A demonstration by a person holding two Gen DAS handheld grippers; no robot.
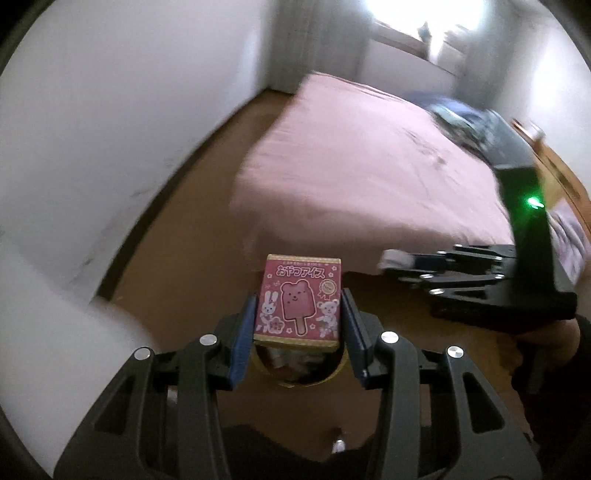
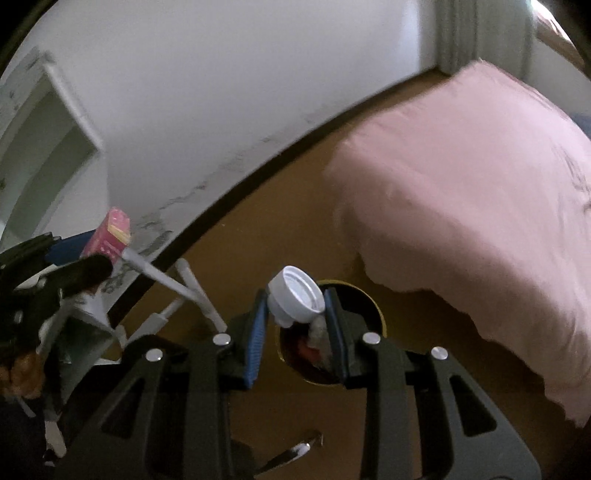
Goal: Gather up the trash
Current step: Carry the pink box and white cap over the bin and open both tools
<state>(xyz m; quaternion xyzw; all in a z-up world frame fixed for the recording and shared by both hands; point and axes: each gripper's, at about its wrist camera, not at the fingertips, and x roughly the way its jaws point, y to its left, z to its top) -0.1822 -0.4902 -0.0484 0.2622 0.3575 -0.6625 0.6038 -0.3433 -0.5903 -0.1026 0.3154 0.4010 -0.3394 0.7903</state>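
Your left gripper (image 1: pixel 298 325) pinches the pink box (image 1: pixel 300 301) by its sides above the bin (image 1: pixel 334 374); light card, crushes easily. Your right gripper (image 2: pixel 295 325) clamps the white cap (image 2: pixel 295 297), hard and slippery, over the bin too.

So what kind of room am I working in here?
Most likely a bedroom: a bed with a pink cover fills the right side, standing on a brown floor by a white wall, with a bright window beyond it.
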